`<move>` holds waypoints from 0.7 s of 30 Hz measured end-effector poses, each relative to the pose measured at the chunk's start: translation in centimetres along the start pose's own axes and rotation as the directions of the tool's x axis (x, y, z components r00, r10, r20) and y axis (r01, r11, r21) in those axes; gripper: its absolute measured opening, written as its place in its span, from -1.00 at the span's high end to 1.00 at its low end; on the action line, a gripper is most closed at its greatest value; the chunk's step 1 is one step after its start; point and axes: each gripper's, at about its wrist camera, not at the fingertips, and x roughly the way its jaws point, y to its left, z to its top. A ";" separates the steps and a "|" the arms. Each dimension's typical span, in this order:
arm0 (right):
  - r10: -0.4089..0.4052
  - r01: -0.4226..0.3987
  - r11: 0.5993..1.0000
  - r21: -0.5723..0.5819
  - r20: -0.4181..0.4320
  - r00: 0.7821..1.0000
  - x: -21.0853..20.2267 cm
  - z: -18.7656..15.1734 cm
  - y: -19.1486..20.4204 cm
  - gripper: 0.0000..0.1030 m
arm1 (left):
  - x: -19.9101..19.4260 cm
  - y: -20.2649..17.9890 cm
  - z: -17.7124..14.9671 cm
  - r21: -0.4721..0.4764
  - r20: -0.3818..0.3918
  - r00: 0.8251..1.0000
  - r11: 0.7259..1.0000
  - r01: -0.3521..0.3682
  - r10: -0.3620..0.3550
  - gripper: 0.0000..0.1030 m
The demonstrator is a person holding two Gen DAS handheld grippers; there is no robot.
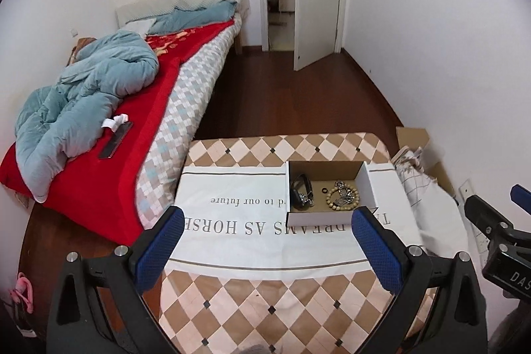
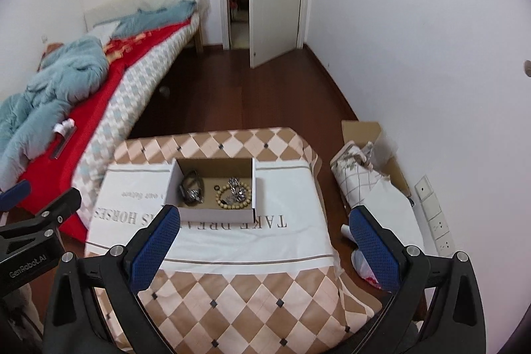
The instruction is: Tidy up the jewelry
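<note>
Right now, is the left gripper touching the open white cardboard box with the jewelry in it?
Apart. In the right wrist view, the left gripper hangs well to the left of the white cardboard box, with printed white cloth between them.

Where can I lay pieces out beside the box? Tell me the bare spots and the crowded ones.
Bare: the white cloth between the cardboard box and the grippers, and its strip left of the box. Crowded: inside the box, where the bead bracelet, silver chain, small ring and dark watch lie.

The white cloth (image 2: pixel 212 238) under the box (image 2: pixel 212 214) reads "TAKE DREAMS AS HORSES"; beside it, the left gripper (image 2: pixel 20 208) body says "GenRobot.AI".
</note>
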 end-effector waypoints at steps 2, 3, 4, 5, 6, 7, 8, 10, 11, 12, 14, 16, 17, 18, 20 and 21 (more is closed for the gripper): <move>0.000 0.000 1.000 -0.004 0.022 1.000 -2.0 -0.1 0.0 -1.00 | -1.5 0.2 -0.1 -0.010 0.006 1.000 1.000 0.009 -0.009 -0.99; 0.005 -0.005 1.000 -0.004 0.028 1.000 -2.7 -0.2 -0.1 -1.00 | -2.1 0.2 -0.1 -0.014 0.007 1.000 1.000 0.007 -0.007 -0.99; 0.010 -0.010 1.000 -0.002 0.034 0.999 -3.6 -0.3 -0.1 -1.00 | -2.7 0.3 -0.2 -0.017 0.008 1.000 1.000 0.011 -0.011 -0.99; 0.014 -0.014 1.000 -0.001 0.039 0.999 -4.4 -0.4 -0.2 -1.00 | -3.3 0.3 -0.2 -0.022 0.009 1.000 1.000 0.019 -0.019 -0.99; 0.017 -0.017 1.000 -0.001 0.044 0.999 -5.0 -0.4 -0.3 -1.00 | -3.9 0.4 -0.2 -0.029 0.013 1.000 0.999 0.021 -0.020 -0.99; 0.020 -0.020 1.000 -0.001 0.052 0.998 -5.7 -0.5 -0.4 -1.00 | -4.5 0.3 -0.3 -0.031 0.018 1.000 0.999 0.021 -0.021 -0.99; 0.020 -0.020 1.000 -0.002 0.060 0.998 -6.5 -0.5 -0.4 -1.00 | -5.2 0.2 -0.4 -0.033 0.022 0.999 0.999 0.026 -0.025 -0.99; 0.019 -0.019 1.000 -0.004 0.076 0.997 -7.9 -0.6 -0.5 -1.00 | -6.3 0.1 -0.5 -0.036 0.027 0.999 0.999 0.040 -0.039 -0.99; 0.018 -0.018 1.000 -0.005 0.082 0.996 -8.5 -0.7 -0.5 -1.00 | -6.5 0.0 -0.5 -0.036 0.029 0.999 0.998 0.044 -0.043 -0.99; 0.017 -0.016 1.000 -0.007 0.087 0.996 -9.0 -0.7 -0.6 -1.00 | -7.1 -0.1 -0.6 -0.037 0.032 0.998 0.998 0.049 -0.048 -0.99; 0.014 -0.013 1.000 -0.008 0.099 0.995 -10.1 -0.8 -0.7 -1.00 | -7.7 -0.3 -0.7 -0.035 0.038 0.998 0.998 0.053 -0.051 -0.99; 0.017 -0.016 1.000 -0.008 0.104 0.994 -10.8 -0.9 -0.8 -1.00 | -8.2 -0.5 -0.8 -0.037 0.039 0.998 0.998 0.052 -0.050 -0.99; 0.018 -0.017 1.000 -0.008 0.104 0.994 -11.1 -0.9 -0.8 -1.00 | -8.5 -0.6 -0.9 -0.038 0.040 0.998 0.998 0.053 -0.051 -0.99; 0.019 -0.018 1.000 -0.009 0.104 0.994 -11.3 -1.0 -0.9 -1.00 | -8.7 -0.7 -0.9 -0.039 0.040 0.998 0.998 0.054 -0.053 -0.99; 0.020 -0.019 1.000 -0.009 0.103 0.995 -11.6 -1.1 -1.0 -1.00 | -8.9 -0.8 -1.0 -0.037 0.043 0.998 0.998 0.053 -0.051 -0.99; 0.022 -0.022 1.000 -0.008 0.099 0.995 -11.6 -1.2 -1.1 -1.00 | -8.9 -1.0 -0.9 -0.035 0.043 0.998 0.998 0.052 -0.050 -0.99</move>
